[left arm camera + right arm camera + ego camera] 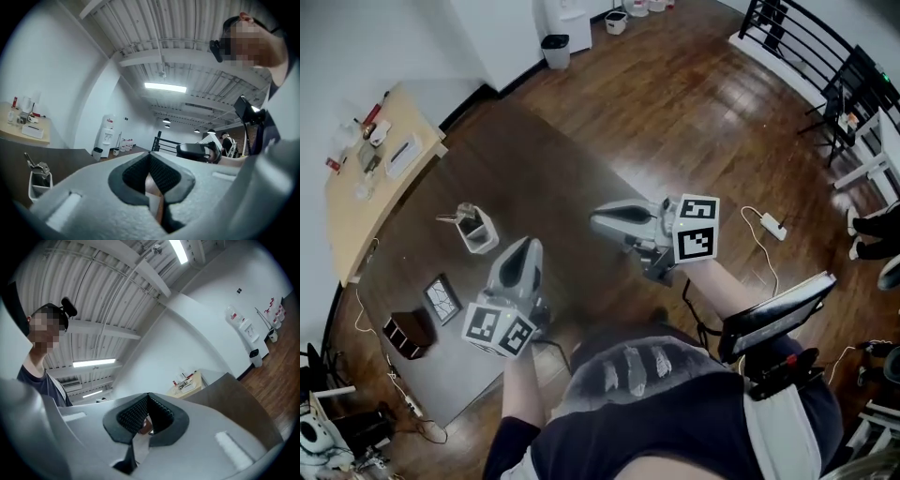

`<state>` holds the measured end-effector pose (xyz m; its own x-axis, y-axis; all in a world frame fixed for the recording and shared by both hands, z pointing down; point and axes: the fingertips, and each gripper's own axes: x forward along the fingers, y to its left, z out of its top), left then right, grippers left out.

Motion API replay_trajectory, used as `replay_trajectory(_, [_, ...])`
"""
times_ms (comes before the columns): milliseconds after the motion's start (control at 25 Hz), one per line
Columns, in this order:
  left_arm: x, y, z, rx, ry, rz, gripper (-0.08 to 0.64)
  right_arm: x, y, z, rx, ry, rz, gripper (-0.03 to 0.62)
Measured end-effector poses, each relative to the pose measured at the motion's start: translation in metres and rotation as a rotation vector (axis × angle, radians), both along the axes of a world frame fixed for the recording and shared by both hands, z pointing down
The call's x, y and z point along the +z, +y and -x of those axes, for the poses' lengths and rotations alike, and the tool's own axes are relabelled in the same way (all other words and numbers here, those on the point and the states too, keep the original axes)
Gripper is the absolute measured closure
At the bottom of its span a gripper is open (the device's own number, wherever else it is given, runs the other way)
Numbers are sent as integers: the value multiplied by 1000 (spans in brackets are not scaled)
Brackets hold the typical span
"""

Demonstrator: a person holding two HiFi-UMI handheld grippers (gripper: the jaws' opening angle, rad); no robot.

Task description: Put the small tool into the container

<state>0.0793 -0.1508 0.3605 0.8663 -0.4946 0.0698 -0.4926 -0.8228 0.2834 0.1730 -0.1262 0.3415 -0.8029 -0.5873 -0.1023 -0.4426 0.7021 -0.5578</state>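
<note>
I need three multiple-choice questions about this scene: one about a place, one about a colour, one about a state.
1. The small tool is: A in a drawer; B in the container; C on a plate.
2. The container is: A white; B red; C black.
3. The right gripper has its jaws: A wide open; B holding a cup; C shut, empty.
Answers: B, its metal end sticks out of the container; A, its walls are white; C, the pads meet with nothing between.

Dark table (558,164), framed tile (442,299), black box (409,334), power strip (772,225) on wooden floor (703,103).
</note>
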Motion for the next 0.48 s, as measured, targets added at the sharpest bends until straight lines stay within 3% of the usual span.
replay_trajectory(280, [-5, 46, -105, 95, -34, -18, 563, -4, 72, -99, 63, -56, -30, 591])
replay_trajectory(480, [-7, 88, -185, 240, -58, -29, 563, -1, 114, -166, 176, -117, -2, 591])
